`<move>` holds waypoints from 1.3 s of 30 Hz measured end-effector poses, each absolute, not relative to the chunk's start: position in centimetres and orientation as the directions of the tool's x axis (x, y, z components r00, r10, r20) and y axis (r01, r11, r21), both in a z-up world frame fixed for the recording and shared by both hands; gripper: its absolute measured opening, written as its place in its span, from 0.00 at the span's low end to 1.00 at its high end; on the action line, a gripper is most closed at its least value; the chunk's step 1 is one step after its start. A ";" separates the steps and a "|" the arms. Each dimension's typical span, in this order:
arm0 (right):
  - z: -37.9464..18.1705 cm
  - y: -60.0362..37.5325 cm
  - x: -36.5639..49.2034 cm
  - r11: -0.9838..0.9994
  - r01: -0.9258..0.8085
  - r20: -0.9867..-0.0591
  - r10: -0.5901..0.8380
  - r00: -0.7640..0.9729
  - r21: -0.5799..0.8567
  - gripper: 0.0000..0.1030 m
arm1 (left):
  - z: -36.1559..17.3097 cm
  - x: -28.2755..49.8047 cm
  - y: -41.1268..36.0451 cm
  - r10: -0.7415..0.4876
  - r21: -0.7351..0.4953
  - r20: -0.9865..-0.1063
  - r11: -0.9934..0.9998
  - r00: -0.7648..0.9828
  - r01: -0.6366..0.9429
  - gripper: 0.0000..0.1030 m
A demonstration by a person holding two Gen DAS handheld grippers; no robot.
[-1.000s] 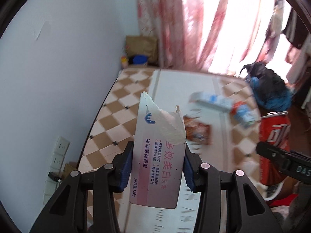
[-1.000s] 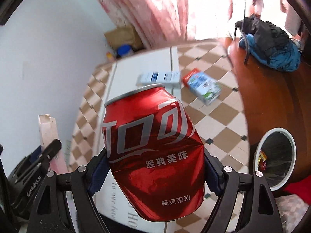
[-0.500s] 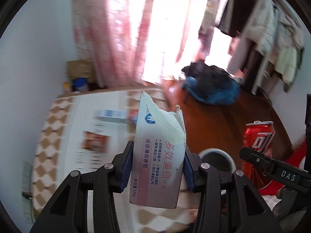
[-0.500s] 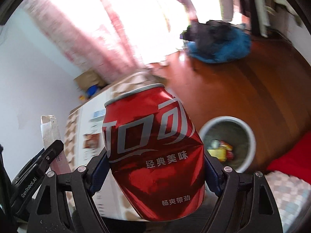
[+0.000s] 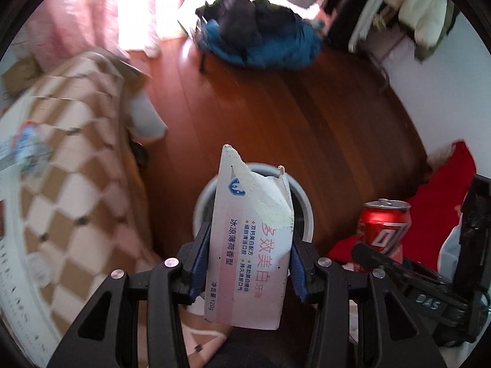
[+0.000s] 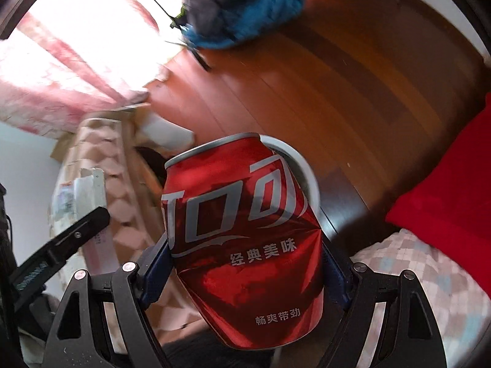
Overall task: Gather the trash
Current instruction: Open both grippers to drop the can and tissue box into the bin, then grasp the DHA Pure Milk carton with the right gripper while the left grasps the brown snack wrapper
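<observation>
While gripped: one box (image 5: 248, 257), one can (image 6: 245, 239).

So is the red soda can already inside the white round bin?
No, the dented red soda can is clamped in the right gripper, above the white round bin.

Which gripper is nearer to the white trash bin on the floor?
Neither clearly. In each wrist view the bin lies right behind that gripper's load: the left gripper with the torn box, the right gripper with the red can.

Glossy dented metal can (image 6: 245, 233), matt torn cardboard box (image 5: 250, 245), polished wooden floor (image 5: 307, 116).
</observation>
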State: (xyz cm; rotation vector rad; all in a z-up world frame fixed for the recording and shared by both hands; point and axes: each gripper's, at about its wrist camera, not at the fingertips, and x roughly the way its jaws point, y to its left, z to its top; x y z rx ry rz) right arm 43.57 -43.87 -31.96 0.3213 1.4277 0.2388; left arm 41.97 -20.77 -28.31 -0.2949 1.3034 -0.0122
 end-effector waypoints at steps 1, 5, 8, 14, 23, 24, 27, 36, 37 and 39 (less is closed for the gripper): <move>-33.3 -44.1 44.1 0.934 0.047 -0.930 0.348 0.118 0.355 0.82 | -29.1 42.6 -21.1 -0.176 -0.218 -0.952 0.964 0.249 -0.153 0.44; -38.4 -44.9 46.3 0.930 0.084 -0.933 0.356 0.049 0.359 0.83 | -33.0 45.1 -21.8 -0.210 -0.234 -0.966 0.958 0.152 -0.167 0.46; -42.2 -44.9 48.3 0.925 0.095 -0.929 0.371 -0.019 0.367 0.83 | -35.3 46.0 -21.9 -0.183 -0.201 -0.977 0.963 0.111 -0.181 0.55; -44.7 -43.5 50.0 0.929 0.075 -0.928 0.367 -0.059 0.362 1.00 | -36.9 44.9 -21.1 -0.132 -0.145 -0.989 0.965 0.073 -0.218 0.84; -42.2 -42.4 46.7 0.974 -0.011 -0.974 0.226 -0.009 0.226 1.00 | -36.2 42.8 -20.2 -0.031 -0.048 -0.997 0.970 0.073 -0.236 0.94; -41.6 -42.5 46.2 0.980 -0.020 -0.980 0.198 0.002 0.198 1.00 | -35.9 42.6 -20.3 -0.017 -0.035 -0.997 0.972 0.075 -0.233 0.94; -40.3 -42.5 45.2 0.984 -0.028 -0.984 0.176 0.021 0.175 1.00 | -34.9 41.8 -20.6 0.006 -0.014 -0.996 0.975 0.087 -0.221 0.94; -35.9 -43.3 42.8 0.988 -0.024 -0.984 0.157 0.080 0.155 1.00 | -31.6 40.0 -21.4 0.023 -0.004 -0.990 0.982 0.139 -0.191 0.94; -35.4 -43.4 42.6 0.988 -0.025 -0.984 0.156 0.085 0.155 1.00 | -31.3 39.8 -21.5 0.023 -0.004 -0.989 0.982 0.143 -0.188 0.94; -34.5 -43.5 42.2 0.989 -0.023 -0.984 0.151 0.093 0.149 1.00 | -30.5 39.4 -21.5 0.025 -0.004 -0.988 0.983 0.154 -0.185 0.94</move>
